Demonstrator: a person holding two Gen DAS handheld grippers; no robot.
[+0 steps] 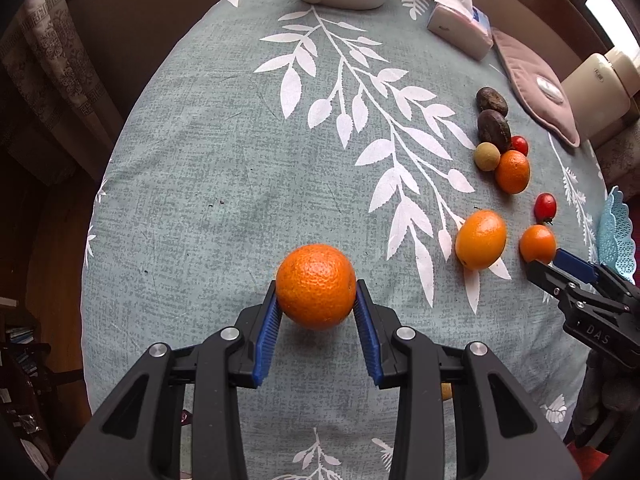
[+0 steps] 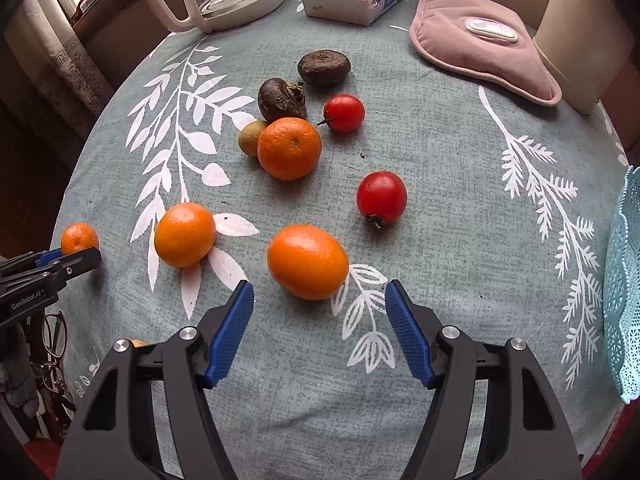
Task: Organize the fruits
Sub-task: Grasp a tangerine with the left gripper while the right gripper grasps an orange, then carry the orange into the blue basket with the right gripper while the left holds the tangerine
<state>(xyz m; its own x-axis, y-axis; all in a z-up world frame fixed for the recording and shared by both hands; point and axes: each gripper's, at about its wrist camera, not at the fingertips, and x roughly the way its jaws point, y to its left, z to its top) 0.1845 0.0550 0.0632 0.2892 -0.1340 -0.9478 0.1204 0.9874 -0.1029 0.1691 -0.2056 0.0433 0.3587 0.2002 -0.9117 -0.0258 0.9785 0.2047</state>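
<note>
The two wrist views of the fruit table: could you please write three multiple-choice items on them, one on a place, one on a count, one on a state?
1. Where is the blue lattice basket?
A. at the table's right edge
B. beside the kettle
C. under the tissue pack

2. How many red tomatoes lie on the cloth?
A. one
B. two
C. four

3. What is the left gripper doing?
A. hanging open
B. clamping an orange
C. gripping the basket

Answers: 1 A, it sits at the right border of the right wrist view. 2 B, one and another. 3 B, both pads press the orange.
</note>
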